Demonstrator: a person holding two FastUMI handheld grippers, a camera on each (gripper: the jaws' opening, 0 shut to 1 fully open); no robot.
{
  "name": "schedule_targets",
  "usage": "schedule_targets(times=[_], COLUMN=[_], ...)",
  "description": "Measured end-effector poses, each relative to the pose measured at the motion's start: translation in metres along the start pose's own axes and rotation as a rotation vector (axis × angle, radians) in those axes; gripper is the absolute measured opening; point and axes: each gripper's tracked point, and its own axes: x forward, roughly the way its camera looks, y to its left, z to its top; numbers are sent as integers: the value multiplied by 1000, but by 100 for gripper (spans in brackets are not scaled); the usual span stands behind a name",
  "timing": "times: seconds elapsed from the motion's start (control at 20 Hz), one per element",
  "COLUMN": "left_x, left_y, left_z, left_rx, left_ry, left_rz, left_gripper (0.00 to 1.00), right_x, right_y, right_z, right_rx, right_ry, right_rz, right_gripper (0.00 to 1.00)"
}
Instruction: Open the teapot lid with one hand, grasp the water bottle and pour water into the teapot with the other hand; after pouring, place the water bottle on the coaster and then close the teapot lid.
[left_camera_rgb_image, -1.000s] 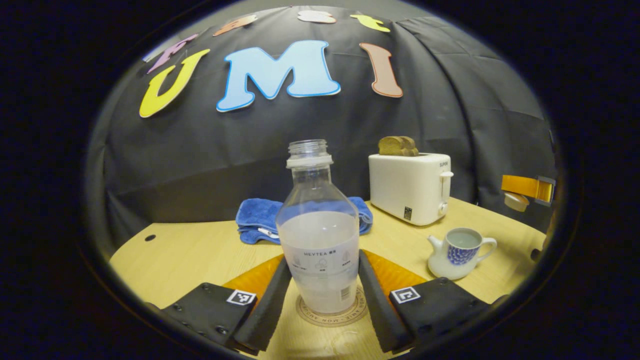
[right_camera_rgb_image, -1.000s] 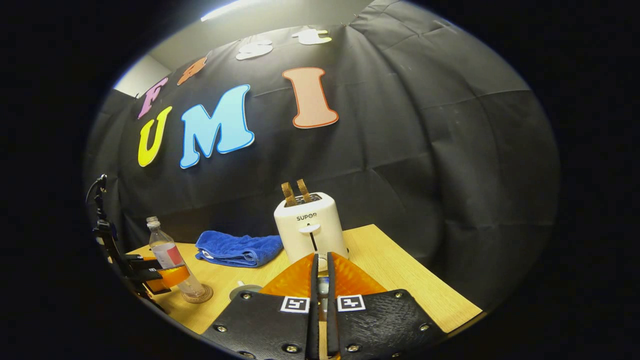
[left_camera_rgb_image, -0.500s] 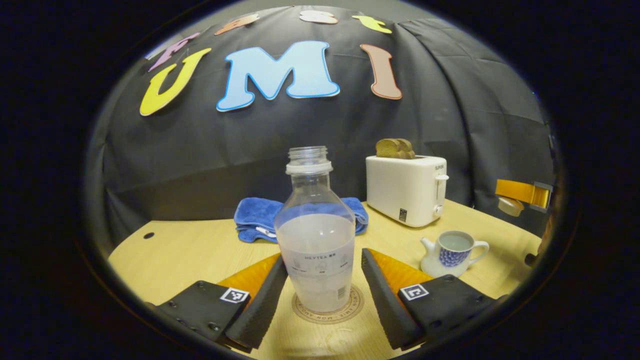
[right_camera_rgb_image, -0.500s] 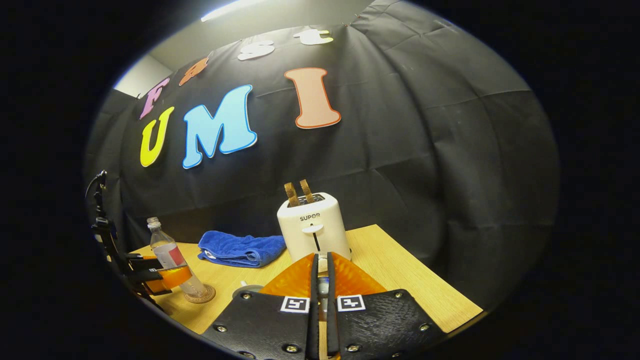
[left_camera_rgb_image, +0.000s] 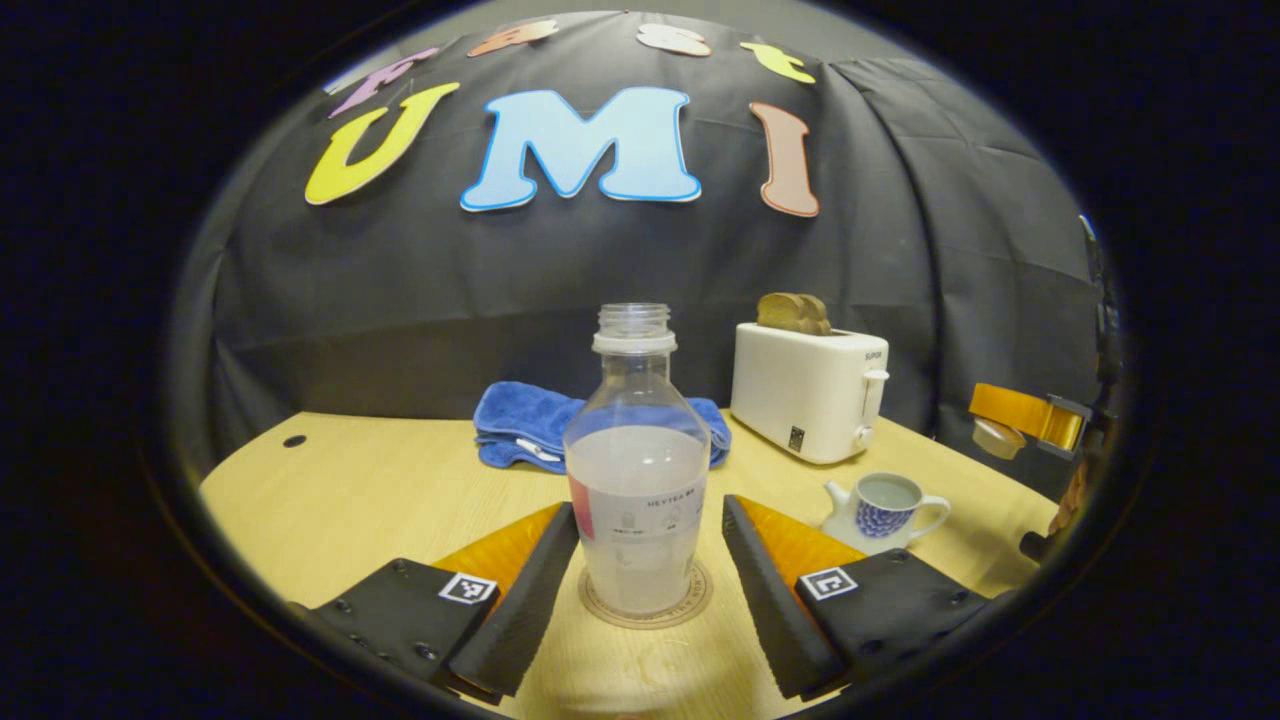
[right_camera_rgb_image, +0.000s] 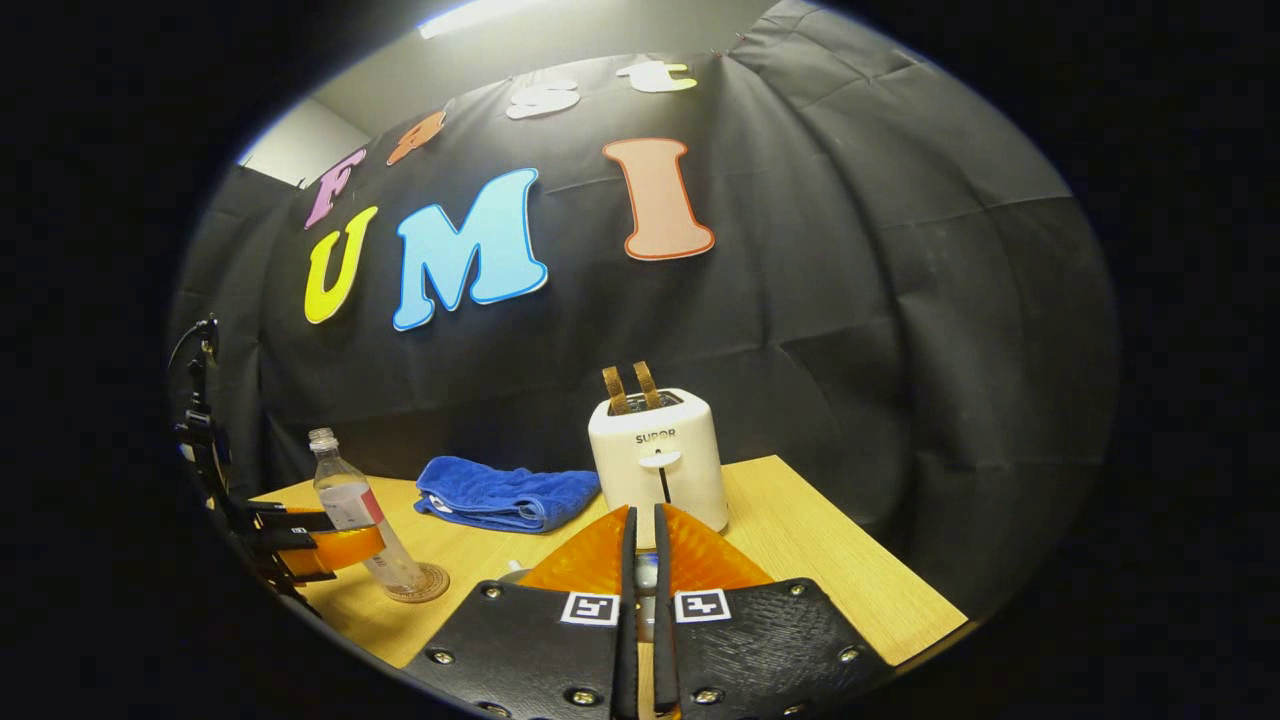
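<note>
A clear, uncapped water bottle (left_camera_rgb_image: 640, 480), about half full, stands upright on the round coaster (left_camera_rgb_image: 690, 605). My left gripper (left_camera_rgb_image: 650, 510) is open, with a finger on each side of the bottle and a gap to both. The white teapot (left_camera_rgb_image: 885, 510) with a blue pattern sits lidless to the right, with water inside. In the right gripper view, my right gripper (right_camera_rgb_image: 643, 520) is shut on the teapot lid (right_camera_rgb_image: 646, 578), held above the table. The left gripper view shows that lid (left_camera_rgb_image: 990, 437) at the far right. The bottle (right_camera_rgb_image: 355, 515) and left gripper (right_camera_rgb_image: 300, 545) are at the left of the right gripper view.
A white toaster (left_camera_rgb_image: 805, 390) with two slices of toast stands at the back right of the wooden table (left_camera_rgb_image: 350, 500). A folded blue towel (left_camera_rgb_image: 520, 430) lies behind the bottle. The toaster (right_camera_rgb_image: 660, 460) is straight ahead of the right gripper.
My left gripper's fingers have come off the bottle and drawn back a little, leaving it standing on the coaster. The right gripper has shifted slightly with the lid.
</note>
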Motion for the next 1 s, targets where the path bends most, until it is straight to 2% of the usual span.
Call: schedule_targets(times=[0.25,0.5,0.75,1.0], left_x=[2,-5,-31,-58], left_y=[6,6,-6,-10], left_z=[1,-7,-17,-29], left_rx=[8,-3,-23,-52], left_ry=[-14,4,1,-15], left_rz=[17,10,-24,-42], left_gripper=[100,100,100,100], right_x=[3,1,8,19], right_y=[6,27,48,70], right_z=[-8,-7,-8,-21], right_rx=[-9,-41,-63,-52], right_ry=[25,23,38,100], right_rz=[14,71,114,158], right_gripper=[6,6,6,6])
